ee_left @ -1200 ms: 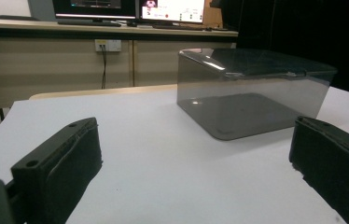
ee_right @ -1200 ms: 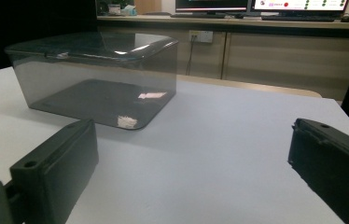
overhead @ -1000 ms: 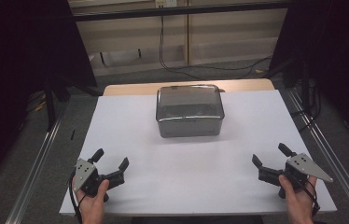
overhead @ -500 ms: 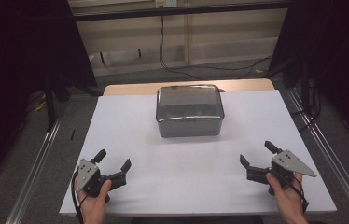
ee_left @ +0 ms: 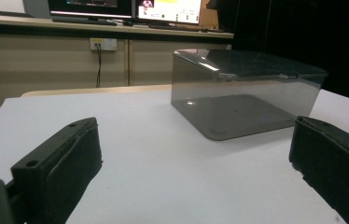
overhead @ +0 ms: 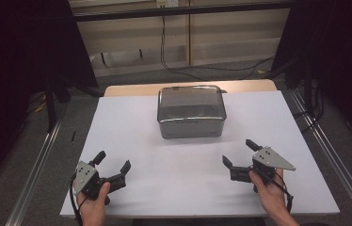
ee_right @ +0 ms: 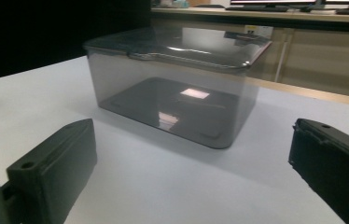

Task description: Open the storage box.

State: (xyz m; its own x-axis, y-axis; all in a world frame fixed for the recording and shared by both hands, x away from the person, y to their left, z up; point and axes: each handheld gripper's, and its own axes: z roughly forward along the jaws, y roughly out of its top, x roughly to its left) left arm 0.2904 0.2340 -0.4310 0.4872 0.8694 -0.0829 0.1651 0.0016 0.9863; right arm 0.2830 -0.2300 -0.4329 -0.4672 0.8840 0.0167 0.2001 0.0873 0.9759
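A smoky grey see-through box (overhead: pixel 191 113) with its lid on stands at the back middle of the white table (overhead: pixel 174 188). My left gripper (overhead: pixel 113 160) is held open near the front left edge, its jaws angled toward the box. My right gripper (overhead: pixel 238 152) is open at the front right, nearer the box. In the left gripper view the box (ee_left: pixel 245 91) sits ahead and to the right of the left gripper (ee_left: pixel 193 140), with bare table between the jaws. The right gripper (ee_right: pixel 191 154) faces the box (ee_right: pixel 177 88) from close by. The box looks empty.
A wooden strip (overhead: pixel 132 89) runs behind the white sheet. Metal rails (overhead: pixel 37 165) line both sides of the table. Cables (overhead: pixel 183 66) lie on the floor behind it. A bench with monitors (ee_left: pixel 116 14) and a wall socket stands further back.
My right gripper has moved left, in from the table's right edge toward the middle and nearer the box. The left gripper has stayed about where it was. Both remain open.
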